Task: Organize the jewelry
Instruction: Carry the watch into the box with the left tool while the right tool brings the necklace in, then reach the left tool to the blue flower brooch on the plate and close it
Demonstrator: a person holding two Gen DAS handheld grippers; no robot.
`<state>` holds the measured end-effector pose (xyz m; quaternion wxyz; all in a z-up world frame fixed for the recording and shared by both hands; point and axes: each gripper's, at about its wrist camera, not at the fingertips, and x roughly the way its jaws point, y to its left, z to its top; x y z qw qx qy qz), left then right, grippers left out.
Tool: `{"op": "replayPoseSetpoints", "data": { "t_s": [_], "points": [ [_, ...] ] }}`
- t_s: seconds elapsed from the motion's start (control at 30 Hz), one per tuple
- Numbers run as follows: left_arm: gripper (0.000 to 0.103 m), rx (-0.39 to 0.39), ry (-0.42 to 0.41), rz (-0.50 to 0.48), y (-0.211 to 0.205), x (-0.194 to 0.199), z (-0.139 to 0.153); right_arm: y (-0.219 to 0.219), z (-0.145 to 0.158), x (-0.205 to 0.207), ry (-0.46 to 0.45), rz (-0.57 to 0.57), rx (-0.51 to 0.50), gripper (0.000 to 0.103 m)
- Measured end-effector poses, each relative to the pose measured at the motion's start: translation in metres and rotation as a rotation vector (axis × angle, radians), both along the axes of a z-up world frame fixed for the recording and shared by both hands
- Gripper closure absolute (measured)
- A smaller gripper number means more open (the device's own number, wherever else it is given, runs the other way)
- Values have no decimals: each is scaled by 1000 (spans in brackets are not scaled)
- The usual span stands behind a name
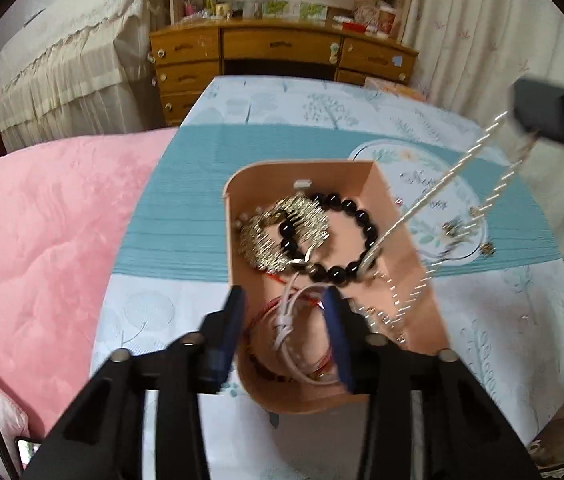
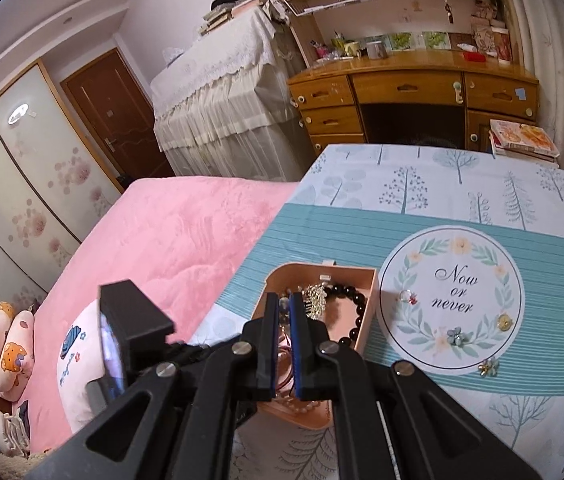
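**Silver chain hangs over the pink jewelry box**

While our left claw (image 1: 284,300) hovers with its blue pads spread wide over the near end of the pink jewelry box (image 1: 406,240), our right claw (image 2: 282,304) has its pads drawn almost together, and the left wrist view shows a silver chain (image 1: 434,192) dangling from it in two strands. The chain's lower end reaches down to the black bead bracelet (image 1: 362,220) inside the box. Left of that bracelet lies a gold filigree piece (image 1: 278,236), and nearer to us sit a white cord (image 1: 286,320) and red string bracelets (image 1: 260,314). The box rests on the bench cloth (image 2: 482,184), just left of a round printed mat (image 2: 454,292). On that mat we see small flower-shaped pieces (image 2: 456,336), apart from each other, near its near and right edges. A pink quilt (image 2: 170,240) covers the bed to the left.
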<state>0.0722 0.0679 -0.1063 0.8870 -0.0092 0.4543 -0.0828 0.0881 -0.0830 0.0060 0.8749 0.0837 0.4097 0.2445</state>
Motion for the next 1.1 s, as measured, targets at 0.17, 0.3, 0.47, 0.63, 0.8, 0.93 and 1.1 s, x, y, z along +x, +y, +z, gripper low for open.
{"op": "replayPoseSetpoints", "data": {
  "t_s": [0.17,0.3,0.47,0.63,0.8,0.93,1.1],
  "points": [
    [48,23,-57,25,1,-8,7,8,-9,3,9,-6,-25,98],
    [45,13,-63,56,11,-13,7,11,-15,6,18,-10,-37,98],
    [42,-4,-62,84,22,-16,6,20,-22,6,8,-22,-97,98],
    [32,-9,-69,79,24,-19,8,25,-30,5,36,-14,-128,97],
    [25,-1,-94,75,21,-22,13,26,-38,2,49,-11,-143,97],
    [25,-6,-94,72,20,-24,14,25,-43,-4,46,-14,-160,97],
    [25,-13,-96,58,16,-27,18,15,-54,-11,39,-40,-221,97]
  ]
}}
